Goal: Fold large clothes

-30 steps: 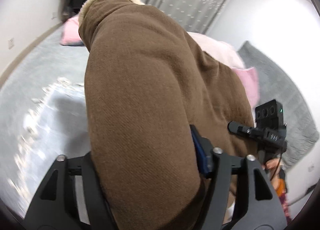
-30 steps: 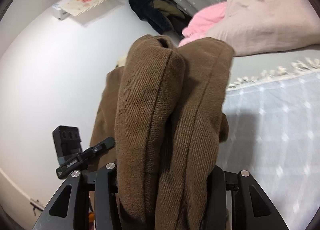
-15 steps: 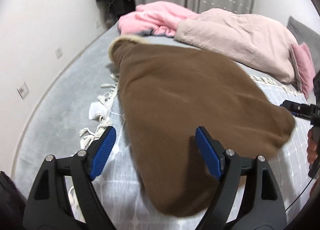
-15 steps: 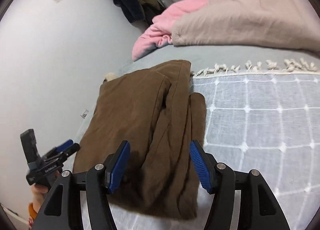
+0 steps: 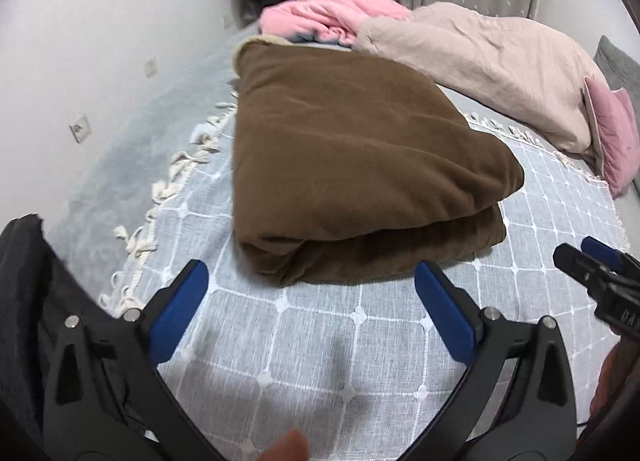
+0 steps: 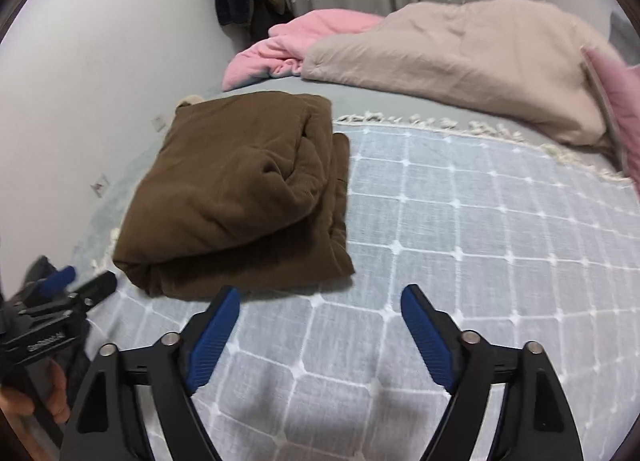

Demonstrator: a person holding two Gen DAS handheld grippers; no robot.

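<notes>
Both tools let go of the folded brown coat [image 5: 352, 165]

Left tool [image 5: 310, 301] and right tool [image 6: 320, 325] have just been opening – spread, nothing between; pull back clear (coat rests on the bed [image 6: 480, 241]).

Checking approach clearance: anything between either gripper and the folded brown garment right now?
Nothing visible. The left gripper and right gripper both stand open just short of the brown garment, with only bare checked bedspread between. The pink blanket and beige duvet lie beyond the garment.
</notes>
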